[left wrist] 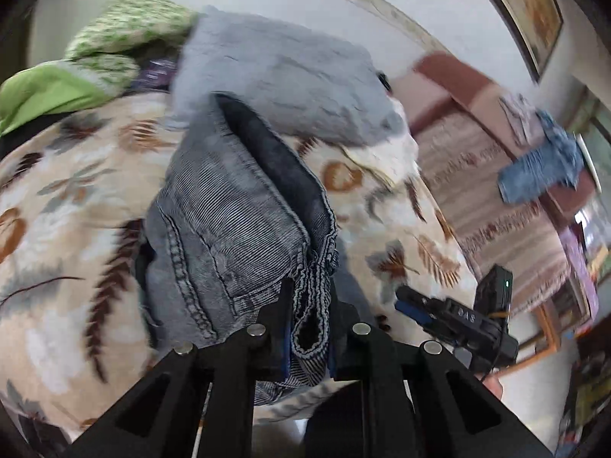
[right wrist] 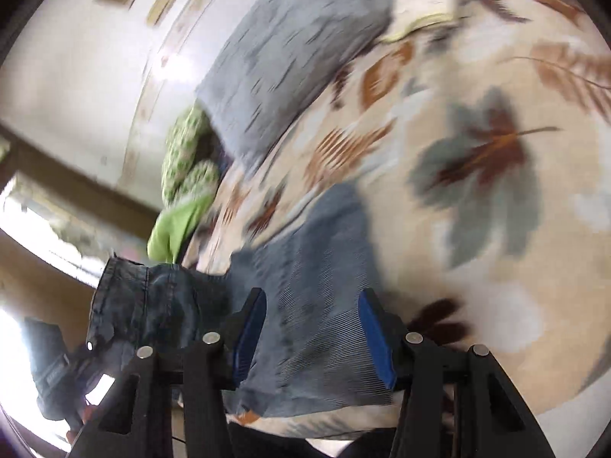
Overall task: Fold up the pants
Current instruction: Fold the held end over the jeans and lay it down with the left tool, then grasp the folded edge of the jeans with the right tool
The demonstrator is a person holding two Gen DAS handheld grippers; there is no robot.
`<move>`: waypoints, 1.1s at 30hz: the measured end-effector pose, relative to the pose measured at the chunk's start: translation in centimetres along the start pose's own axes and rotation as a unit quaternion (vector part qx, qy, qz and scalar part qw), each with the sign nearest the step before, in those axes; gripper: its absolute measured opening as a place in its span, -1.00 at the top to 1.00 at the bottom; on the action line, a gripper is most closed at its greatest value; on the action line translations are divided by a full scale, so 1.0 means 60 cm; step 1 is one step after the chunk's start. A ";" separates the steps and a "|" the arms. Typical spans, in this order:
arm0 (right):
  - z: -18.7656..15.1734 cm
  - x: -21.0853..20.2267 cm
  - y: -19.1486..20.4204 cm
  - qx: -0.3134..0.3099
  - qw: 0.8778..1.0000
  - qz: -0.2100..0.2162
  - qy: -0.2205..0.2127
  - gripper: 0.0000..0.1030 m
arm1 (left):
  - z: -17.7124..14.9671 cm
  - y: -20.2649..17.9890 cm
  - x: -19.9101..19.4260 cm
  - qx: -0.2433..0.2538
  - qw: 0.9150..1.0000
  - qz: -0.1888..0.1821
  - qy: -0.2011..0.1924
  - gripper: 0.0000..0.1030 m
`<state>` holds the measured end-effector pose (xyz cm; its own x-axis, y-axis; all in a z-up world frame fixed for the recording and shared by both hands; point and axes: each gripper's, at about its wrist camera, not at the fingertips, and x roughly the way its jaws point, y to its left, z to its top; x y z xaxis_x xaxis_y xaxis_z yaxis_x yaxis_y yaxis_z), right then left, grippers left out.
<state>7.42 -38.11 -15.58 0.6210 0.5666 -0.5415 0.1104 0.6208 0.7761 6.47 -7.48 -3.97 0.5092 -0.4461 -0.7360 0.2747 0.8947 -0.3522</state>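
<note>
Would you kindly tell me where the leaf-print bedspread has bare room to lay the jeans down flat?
The leaf-print bedspread lies bare right of the jeans, below the grey pillow. A second bare patch sits left of the jeans, below the green bedding. Along the wall it is crowded: pillow and green bedding pile together.

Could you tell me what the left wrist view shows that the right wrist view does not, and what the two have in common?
Only the left wrist view shows the left gripper shut on a bunched hem of the grey jeans, a blue denim garment on a brown sofa, and the right gripper from outside.

Only the right wrist view shows the right gripper with its blue pads apart over jeans fabric, and a window frame.

Both show the leaf-print bedspread, grey blanket and green pillows.
</note>
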 end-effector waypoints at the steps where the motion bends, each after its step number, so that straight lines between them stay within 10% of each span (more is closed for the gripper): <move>1: 0.006 -0.011 -0.016 0.010 1.000 -0.001 -0.008 -0.04 | -0.005 -0.028 0.035 0.013 1.000 -0.008 0.019 0.74; 8: 0.030 -0.061 -0.078 0.045 0.998 -0.019 -0.034 -0.04 | -0.068 -0.085 0.246 0.018 0.989 -0.013 0.146 0.67; 11: 0.033 -0.074 -0.086 0.045 0.998 -0.025 -0.035 -0.04 | -0.063 -0.082 0.223 0.014 0.990 -0.048 0.134 0.50; 15: 0.036 -0.069 -0.080 0.044 0.998 -0.024 -0.034 -0.04 | -0.037 -0.071 0.130 0.022 0.994 -0.078 0.074 -0.19; 21: 0.017 -0.026 0.004 -0.012 1.000 -0.025 -0.004 -0.04 | -0.024 -0.012 0.018 0.042 0.999 0.019 -0.002 -0.38; 27: 0.027 0.049 0.146 -0.088 0.995 -0.019 0.035 -0.04 | -0.064 0.090 0.033 0.020 0.990 0.137 0.043 -0.38; 33: 0.015 0.143 0.240 -0.129 0.988 -0.042 0.067 -0.04 | -0.095 0.154 0.083 -0.015 0.984 0.154 0.090 -0.38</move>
<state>15.04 -24.79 -8.76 0.5086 0.5620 -0.6523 -0.0553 0.7773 0.6267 6.90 -1.30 -14.21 0.4107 -0.1449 -0.9002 0.1043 0.9883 -0.1114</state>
